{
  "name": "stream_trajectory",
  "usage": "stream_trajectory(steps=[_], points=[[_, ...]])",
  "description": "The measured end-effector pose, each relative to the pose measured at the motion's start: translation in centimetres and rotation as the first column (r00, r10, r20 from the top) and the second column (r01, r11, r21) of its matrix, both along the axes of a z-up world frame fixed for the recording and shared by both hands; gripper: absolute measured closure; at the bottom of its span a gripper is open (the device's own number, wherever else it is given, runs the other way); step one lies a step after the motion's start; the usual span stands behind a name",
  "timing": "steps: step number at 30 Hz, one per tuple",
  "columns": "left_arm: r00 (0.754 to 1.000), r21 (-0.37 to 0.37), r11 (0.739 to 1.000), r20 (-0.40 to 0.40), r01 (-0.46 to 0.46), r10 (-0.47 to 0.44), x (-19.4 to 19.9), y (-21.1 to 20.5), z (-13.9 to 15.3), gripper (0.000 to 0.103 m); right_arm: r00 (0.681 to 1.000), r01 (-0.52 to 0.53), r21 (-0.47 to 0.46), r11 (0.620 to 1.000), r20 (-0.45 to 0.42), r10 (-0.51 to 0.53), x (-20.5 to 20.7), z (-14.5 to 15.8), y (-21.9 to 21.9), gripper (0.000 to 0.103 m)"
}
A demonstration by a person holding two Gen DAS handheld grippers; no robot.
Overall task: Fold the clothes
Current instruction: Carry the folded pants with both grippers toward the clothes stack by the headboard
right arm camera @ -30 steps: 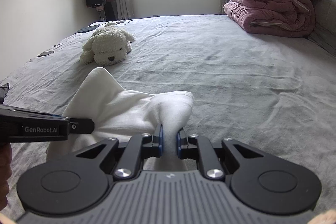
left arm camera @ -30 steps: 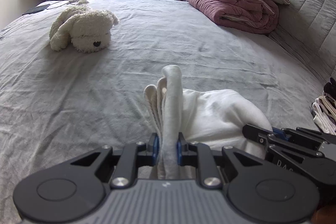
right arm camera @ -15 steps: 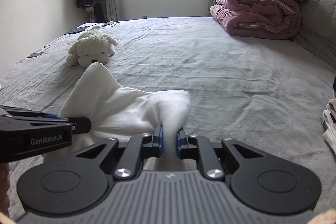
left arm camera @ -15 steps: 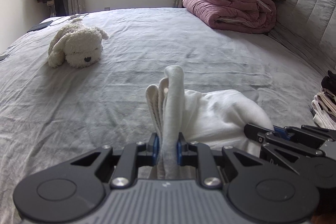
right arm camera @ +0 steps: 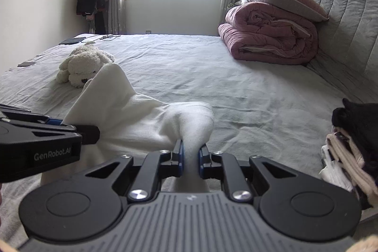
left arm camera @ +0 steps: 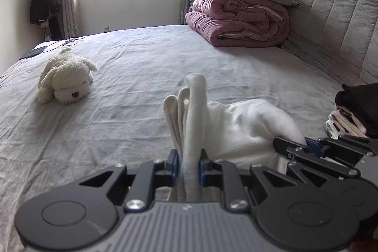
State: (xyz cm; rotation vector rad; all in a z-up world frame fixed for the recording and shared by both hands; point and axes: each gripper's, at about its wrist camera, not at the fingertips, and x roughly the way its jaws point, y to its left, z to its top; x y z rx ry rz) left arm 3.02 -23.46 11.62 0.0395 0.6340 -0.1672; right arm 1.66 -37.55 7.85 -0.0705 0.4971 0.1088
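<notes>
Left wrist view: the left gripper is clamped nearly closed on a bunched edge of the white garment. Several folded layers of the cloth stand upright between the blue pads and rise above them. The rest of the garment drapes to the right, above the grey bed sheet, toward the right gripper, which enters from the lower right edge and grips the far side of the same cloth. A white plush dog lies on the sheet to the left, well apart from the garment. A rolled pink duvet with a pillow on top rests against the grey headboard. A stack of folded clothes, dark piece on top, sits at the right edge.

Right wrist view: the right gripper is nearly closed on a pinched fold of the white garment. The cloth spans leftward to the left gripper, which holds its other end, one corner peaking upward in front of the plush dog. The folded stack lies at the right edge, beside the gripper body. The pink duvet sits at the far right of the bed.
</notes>
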Motion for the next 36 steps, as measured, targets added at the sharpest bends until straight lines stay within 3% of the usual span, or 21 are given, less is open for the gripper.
stream_trajectory(steps=[12, 18, 23, 27, 36], points=[[0.995, -0.145, 0.985, 0.039, 0.098, -0.093, 0.2, -6.1, 3.5, 0.086, 0.989, -0.029, -0.107, 0.994, 0.141, 0.044, -2.2, 4.2, -8.7, 0.089], [0.986, -0.225, 0.959, 0.039, 0.17, -0.165, 0.5, -10.9, 5.3, 0.086, 0.982, 0.012, -0.019, 1.0, 0.19, -0.008, -4.2, 7.0, -15.4, 0.09], [0.97, -0.301, 0.922, 0.051, 0.243, -0.239, 0.5, -15.2, 7.8, 0.086, 0.967, 0.066, 0.047, 0.997, 0.244, -0.076, -5.5, 8.9, -20.7, 0.09], [0.957, -0.32, 0.903, 0.063, 0.288, -0.284, 0.6, -18.6, 8.8, 0.086, 0.954, 0.134, 0.11, 0.985, 0.255, -0.158, -6.1, 9.6, -24.4, 0.09], [0.939, -0.406, 0.86, -0.013, 0.308, -0.342, 2.0, -22.7, 6.3, 0.086, 0.936, 0.218, 0.144, 0.965, 0.251, -0.249, -7.1, 8.6, -29.1, 0.09]])
